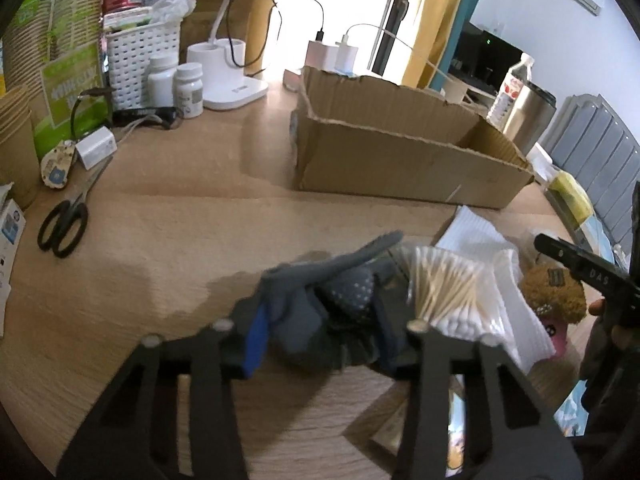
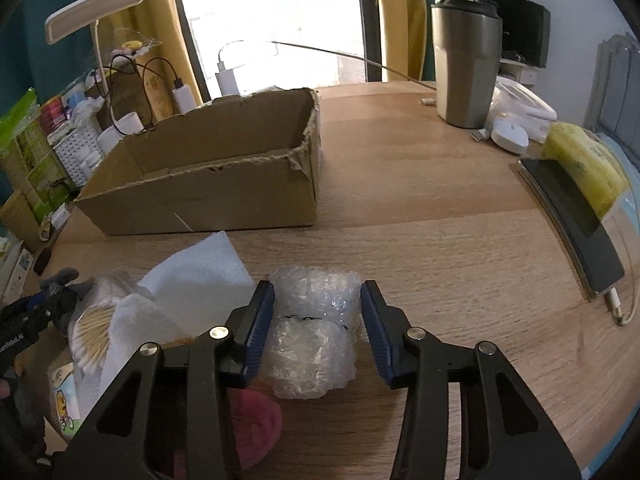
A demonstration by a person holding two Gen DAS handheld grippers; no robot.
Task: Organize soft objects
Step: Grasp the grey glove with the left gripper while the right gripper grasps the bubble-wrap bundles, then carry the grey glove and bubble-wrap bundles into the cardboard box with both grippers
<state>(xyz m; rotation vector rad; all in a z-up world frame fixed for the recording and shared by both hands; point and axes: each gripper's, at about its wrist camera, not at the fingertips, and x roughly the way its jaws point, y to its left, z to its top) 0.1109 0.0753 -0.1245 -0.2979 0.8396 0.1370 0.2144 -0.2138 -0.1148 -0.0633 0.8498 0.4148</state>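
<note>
Two grips forming: left gripper (image 1: 316,320) clenched on grey glove (image 1: 320,292), right gripper (image 2: 318,332) straddling bubble wrap wad (image 2: 314,328) on tabletop (image 2: 440,208), pads about touching, squeeze unclear. Risk: wrap may squirt out; glove may drag cotton swab pack (image 1: 444,292). Cardboard box (image 2: 208,196) looks empty.

Daylight floods in through the window (image 1: 340,4) far ahead of both tools and burns out to pure white glare, leaving the wooden table (image 2: 420,200) evenly but softly lit. The cardboard box (image 1: 400,148) casts a dim shadow toward the tool's left. Both pictures bend strongly at their dark rounded edges, and things nearest the left tool look smeared.
</note>
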